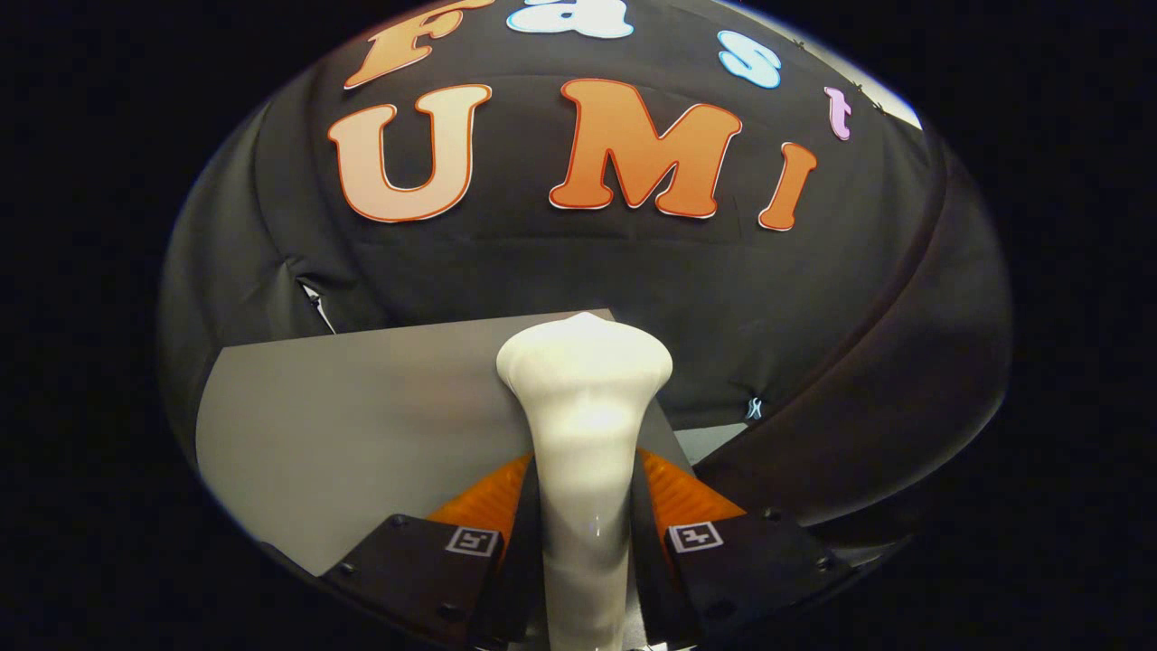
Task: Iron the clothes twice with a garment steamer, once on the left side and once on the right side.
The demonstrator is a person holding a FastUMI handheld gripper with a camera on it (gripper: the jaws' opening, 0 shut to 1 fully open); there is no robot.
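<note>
A glossy white garment steamer (584,425) stands up between my two fingers, its handle running down between them and its wider head rising ahead of them. My gripper (584,506) is shut on the steamer's handle, both fingers pressing its sides. A dark garment (868,398) hangs or drapes to the right of the steamer, curving down beside the right finger. The steamer's head is apart from the garment, over the grey table.
A grey table top (362,434) spreads to the left of and beyond the fingers, ending at the black cloth wall (560,271) behind. A small slit in the cloth (316,303) shows near the table's far left corner.
</note>
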